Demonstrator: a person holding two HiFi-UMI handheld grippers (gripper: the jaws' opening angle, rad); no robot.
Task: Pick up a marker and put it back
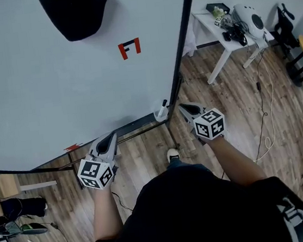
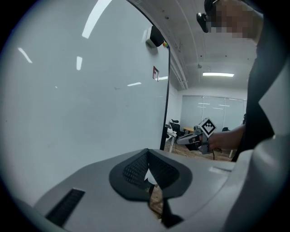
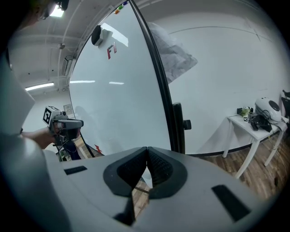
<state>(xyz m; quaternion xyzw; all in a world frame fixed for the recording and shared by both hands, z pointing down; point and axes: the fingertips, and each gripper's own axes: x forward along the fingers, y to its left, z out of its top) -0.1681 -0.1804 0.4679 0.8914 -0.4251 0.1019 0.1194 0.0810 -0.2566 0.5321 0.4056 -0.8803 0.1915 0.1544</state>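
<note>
A white marker with a black cap [image 1: 162, 108] stands in a small clear cup [image 1: 160, 115] on the ledge at the lower right corner of the big whiteboard [image 1: 54, 91]. My right gripper [image 1: 183, 108] hovers just right of that cup, jaws shut and empty. My left gripper [image 1: 111, 138] is held below the board's lower edge, further left, also shut on nothing. In the left gripper view the jaws [image 2: 147, 153] meet at the tips, with the right gripper [image 2: 199, 136] beyond. The right gripper view shows its jaws [image 3: 147, 150] closed, facing the board's black frame [image 3: 163, 90].
A red-and-black mark [image 1: 130, 48] and a black round object [image 1: 75, 12] are on the board. A white table [image 1: 223, 37] with gear stands to the right, with cables [image 1: 267, 125] trailing over the wooden floor. Clutter lies at lower left [image 1: 15, 216].
</note>
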